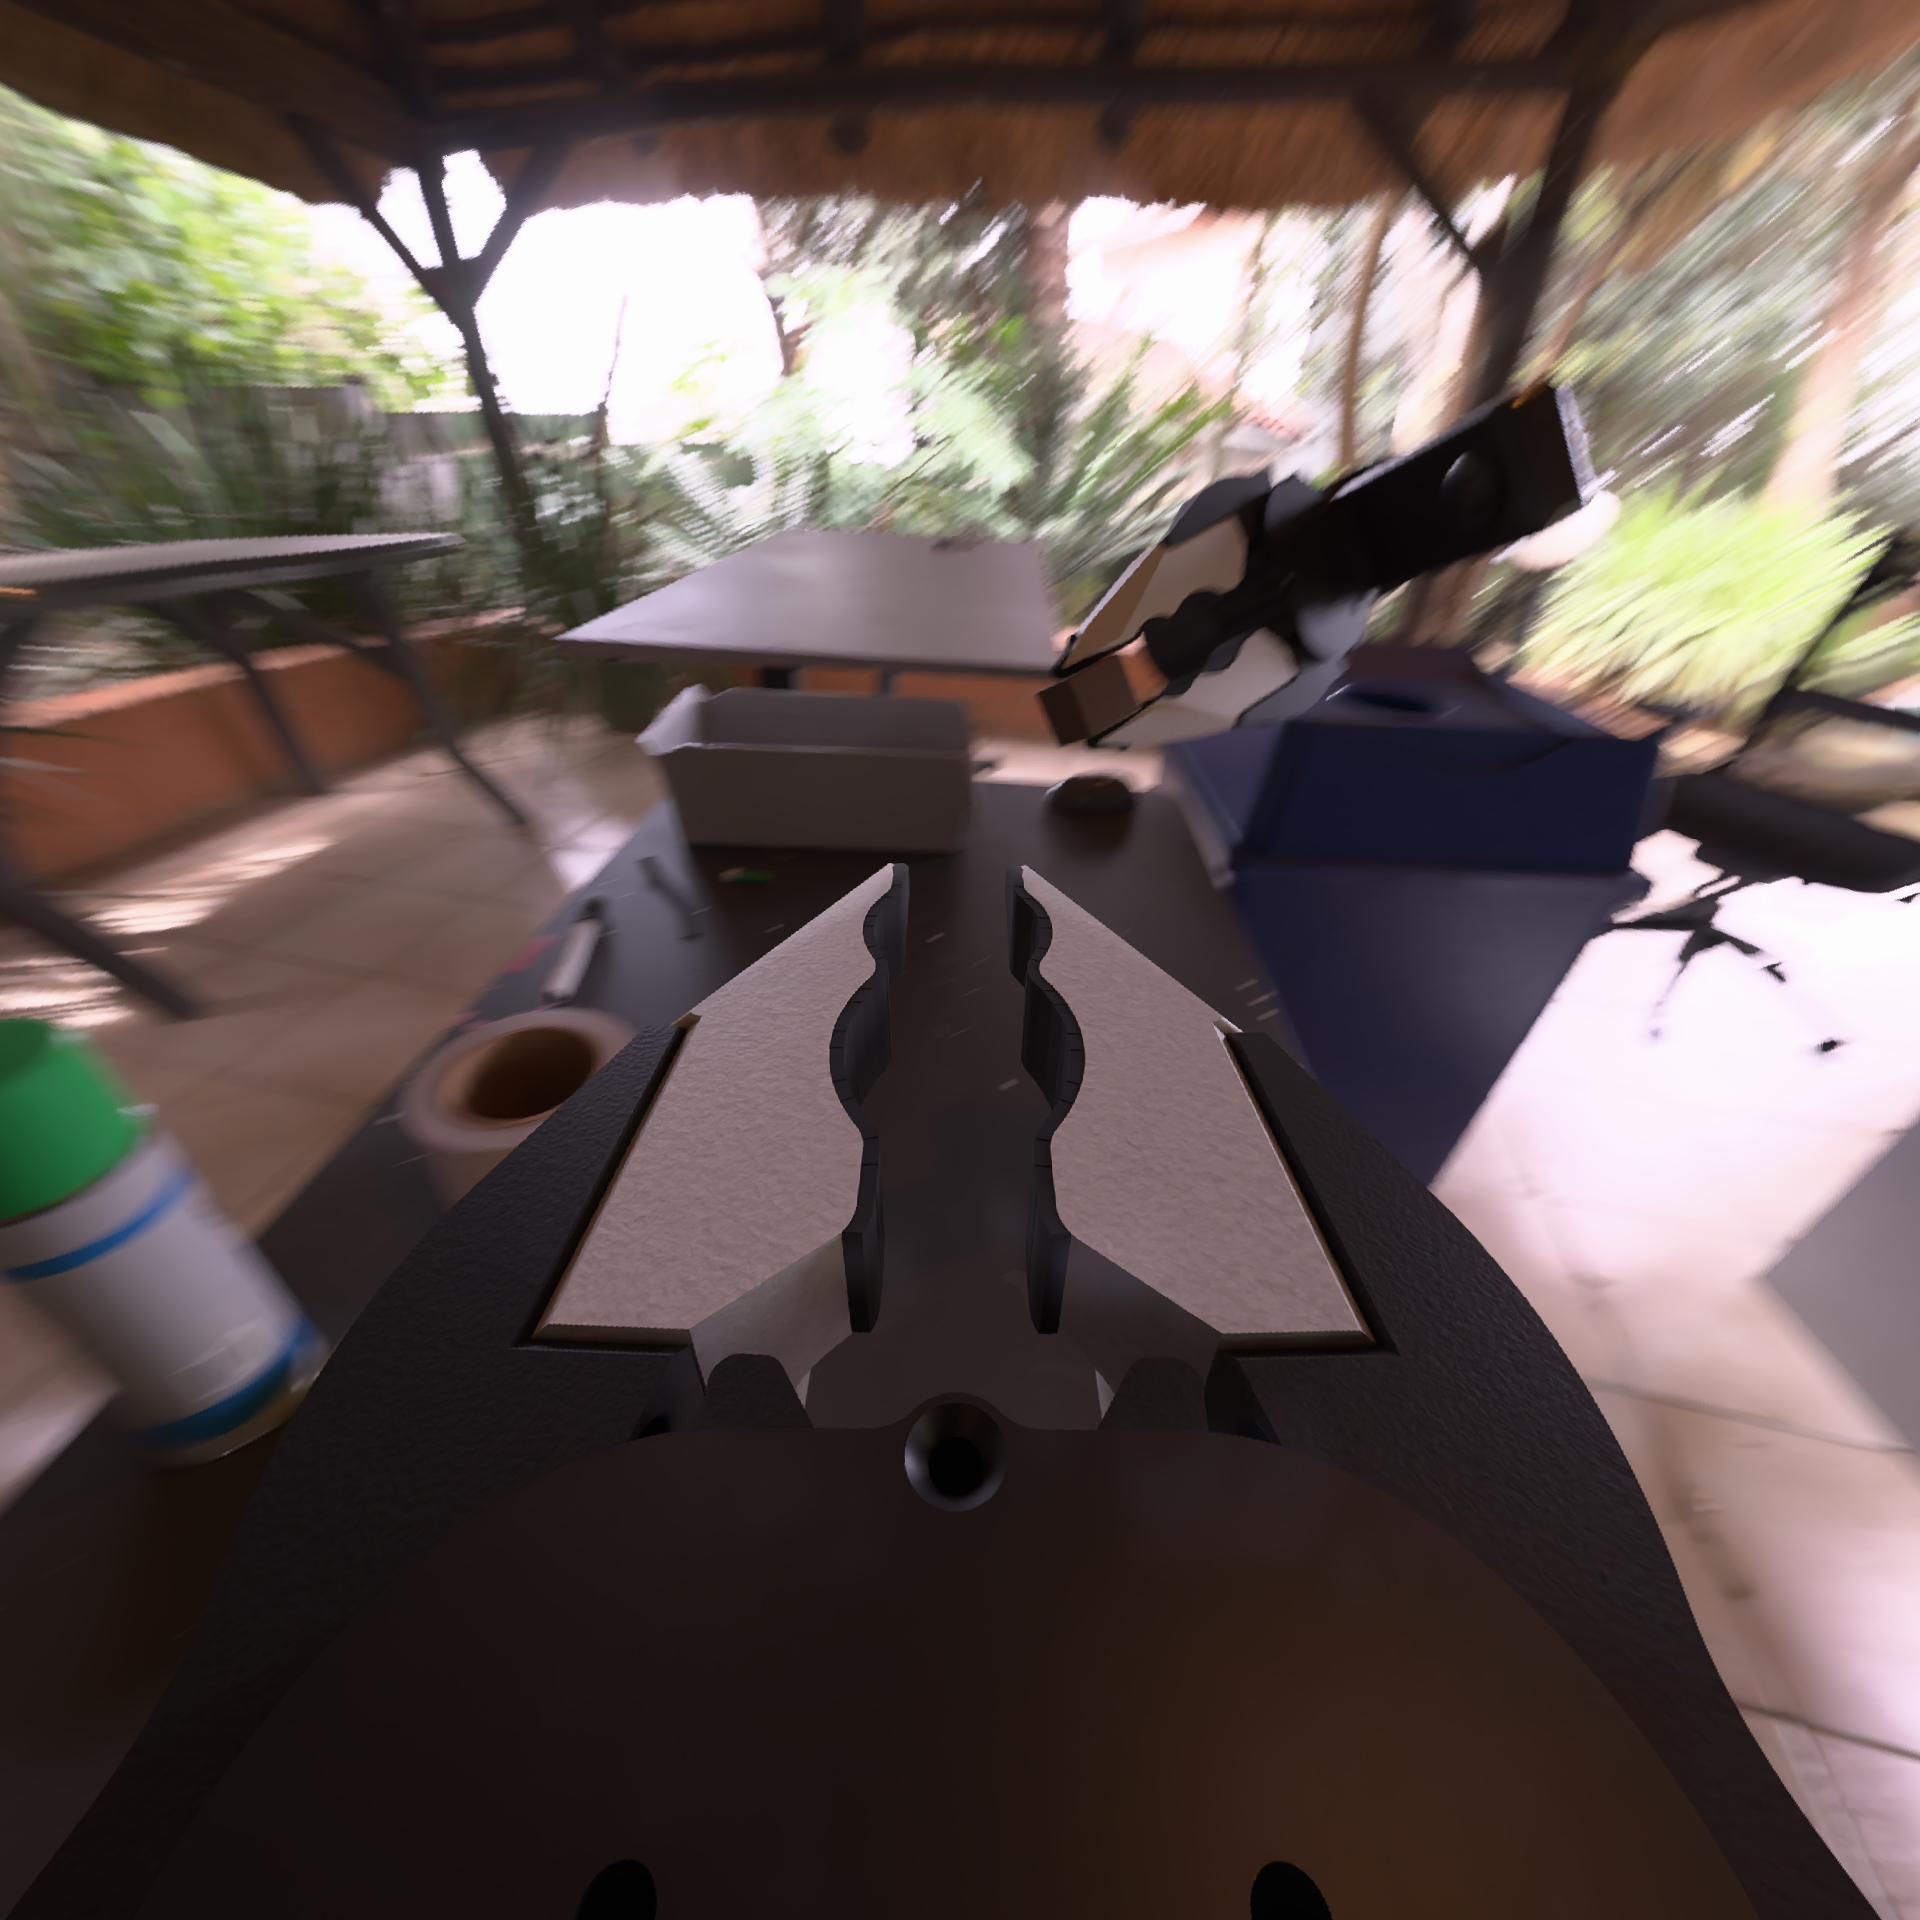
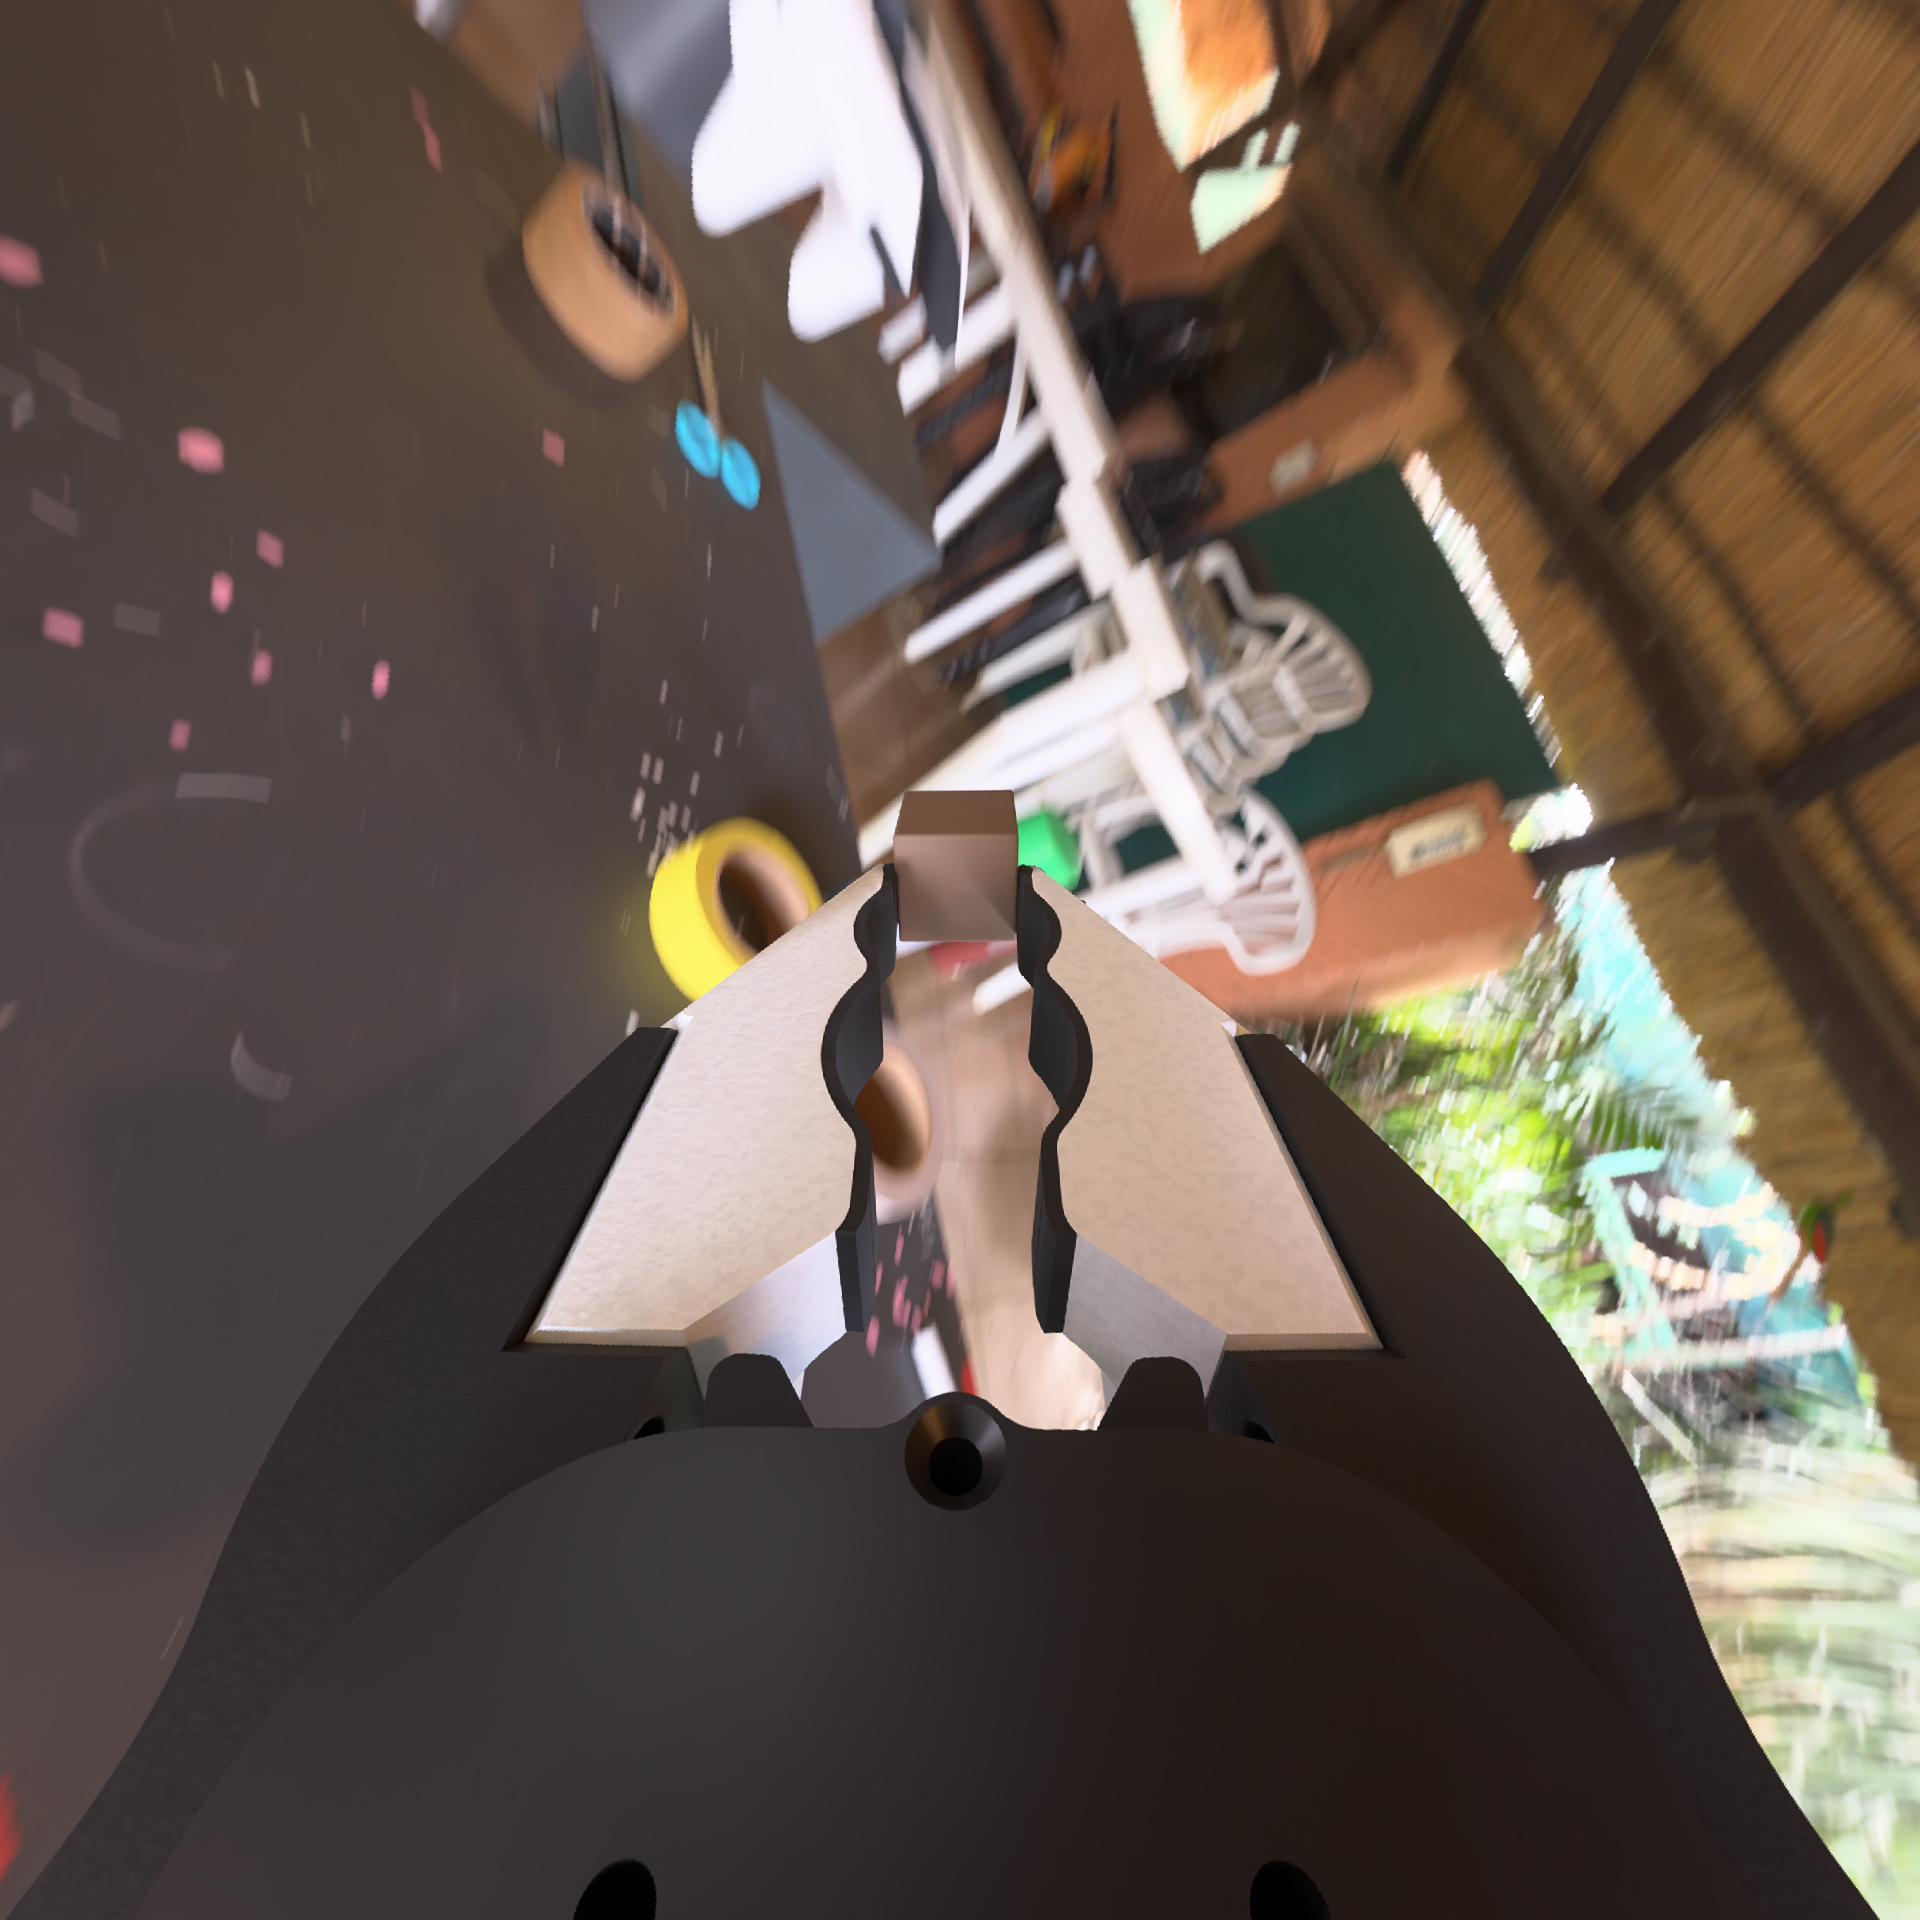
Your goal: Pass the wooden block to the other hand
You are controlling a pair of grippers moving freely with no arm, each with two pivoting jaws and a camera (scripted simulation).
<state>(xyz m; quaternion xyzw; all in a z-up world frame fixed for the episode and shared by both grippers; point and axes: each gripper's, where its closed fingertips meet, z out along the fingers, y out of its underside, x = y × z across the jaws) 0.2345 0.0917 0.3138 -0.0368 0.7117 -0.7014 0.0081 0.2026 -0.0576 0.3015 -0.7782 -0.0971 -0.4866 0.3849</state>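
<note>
above table (image 1: 1143, 935), right gripper (image 2: 954, 883) clamping wooden block (image 2: 954, 873)

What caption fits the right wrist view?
Right claw pinches the wooden block at its fingertips, tilted above the dark table.

In the left wrist view the left tongs (image 1: 956, 883) pointed up the middle of the frame over the worktop (image 1: 1122, 935), their jaws apart with nothing between them. Ahead of them, at the centre, an open tray (image 1: 821, 790) stood on the worktop. A tape roll (image 1: 509, 1081) lay left of the tongs, and a can (image 1: 135, 1247) stood at the lower left edge. The right tongs (image 1: 1091, 696) hung at the upper right, above the worktop and right of the tray, with the wooden block (image 1: 1091, 707) held between their tips. A box (image 1: 1444, 769) stood behind them at the right. In the right wrist view the block sat at frame centre.
</note>
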